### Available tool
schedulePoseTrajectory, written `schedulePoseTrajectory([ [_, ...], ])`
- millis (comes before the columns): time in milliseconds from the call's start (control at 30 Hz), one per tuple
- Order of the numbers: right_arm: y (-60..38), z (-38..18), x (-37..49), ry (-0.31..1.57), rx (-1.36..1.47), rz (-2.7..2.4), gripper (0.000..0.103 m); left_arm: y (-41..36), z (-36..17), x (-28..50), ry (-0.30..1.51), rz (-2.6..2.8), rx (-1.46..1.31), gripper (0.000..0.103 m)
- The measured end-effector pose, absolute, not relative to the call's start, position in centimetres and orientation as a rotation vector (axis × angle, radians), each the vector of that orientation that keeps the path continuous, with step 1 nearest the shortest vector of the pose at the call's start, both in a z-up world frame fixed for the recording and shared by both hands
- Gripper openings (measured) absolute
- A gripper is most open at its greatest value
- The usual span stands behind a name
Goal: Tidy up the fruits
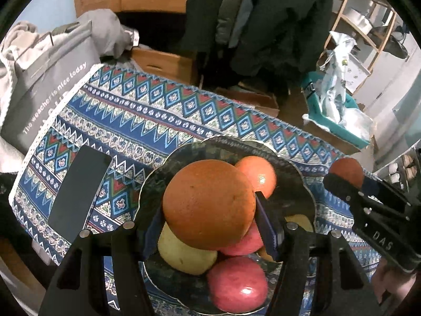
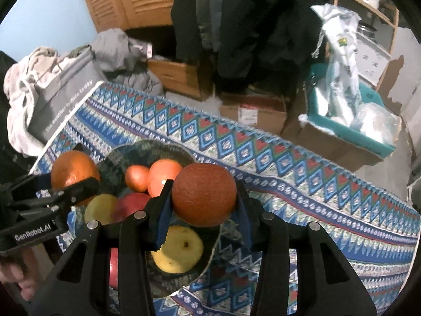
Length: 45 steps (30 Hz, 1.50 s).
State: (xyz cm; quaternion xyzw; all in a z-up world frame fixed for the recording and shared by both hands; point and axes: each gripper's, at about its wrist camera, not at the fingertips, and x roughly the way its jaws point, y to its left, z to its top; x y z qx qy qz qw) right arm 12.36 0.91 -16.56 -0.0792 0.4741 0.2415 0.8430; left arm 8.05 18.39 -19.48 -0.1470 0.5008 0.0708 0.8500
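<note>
Two oranges were up in the air, one per claw. The left claw (image 1: 209, 210) was clamped on a large orange (image 1: 209, 204) above the dark bowl (image 1: 294, 179); the right claw (image 2: 204, 197) gripped a darker orange (image 2: 204, 193) over the bowl's near rim. Inside the bowl lay two red apples (image 1: 236, 284), two yellow fruits (image 2: 179, 248) and two smaller orange fruits (image 2: 136, 177). The bowl sat on the patterned bench cloth (image 1: 163, 113), one black phone (image 1: 79, 192) beside it.
</note>
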Motion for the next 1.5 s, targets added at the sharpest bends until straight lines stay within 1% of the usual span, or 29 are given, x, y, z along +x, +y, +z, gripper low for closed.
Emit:
schedulePoseTrajectory([
  [300, 2.2, -18.5, 12.8, 1.056, -0.15, 0.543, 0.044, 18.4, -21.3, 8.8, 1.102, 0.146, -0.311, 0.066],
  [600, 2.6, -19.1, 12.9, 1.085, -0.13, 0.566, 0.045, 18.7, -22.8, 9.1, 1.163, 0.151, -0.336, 0.066],
  [667, 2.6, -19.1, 12.9, 1.083, -0.125, 0.568, 0.048, 18.7, -22.3, 8.9, 1.143, 0.162, -0.33, 0.066],
  [733, 2.5, -18.7, 12.9, 1.071, -0.113, 0.576, 0.054, 18.6, -21.7, 8.8, 1.122, 0.169, -0.304, 0.067],
  [800, 2.4, -18.3, 12.9, 1.059, -0.111, 0.574, 0.054, 18.5, -21.5, 8.8, 1.122, 0.164, -0.306, 0.07],
  [967, 2.0, -17.2, 12.8, 1.043, -0.098, 0.57, 0.054, 18.1, -20.7, 8.4, 1.116, 0.151, -0.296, 0.07],
  [1033, 1.8, -16.8, 12.7, 1.035, -0.095, 0.564, 0.06, 17.7, -20.1, 8.1, 1.108, 0.149, -0.285, 0.07],
  [1267, 0.9, -14.5, 11.9, 0.985, -0.118, 0.524, 0.062, 16.9, -17.6, 6.8, 1.061, 0.127, -0.272, 0.07],
  [1300, 0.7, -14.0, 11.7, 0.973, -0.126, 0.517, 0.064, 16.8, -17.1, 6.6, 1.053, 0.126, -0.269, 0.07],
  [1433, 0.1, -12.4, 10.9, 0.928, -0.15, 0.488, 0.069, 16.2, -15.4, 5.8, 1.016, 0.12, -0.256, 0.076],
  [1500, -0.2, -11.3, 10.4, 0.899, -0.159, 0.473, 0.072, 15.6, -14.7, 5.5, 1.003, 0.116, -0.235, 0.076],
])
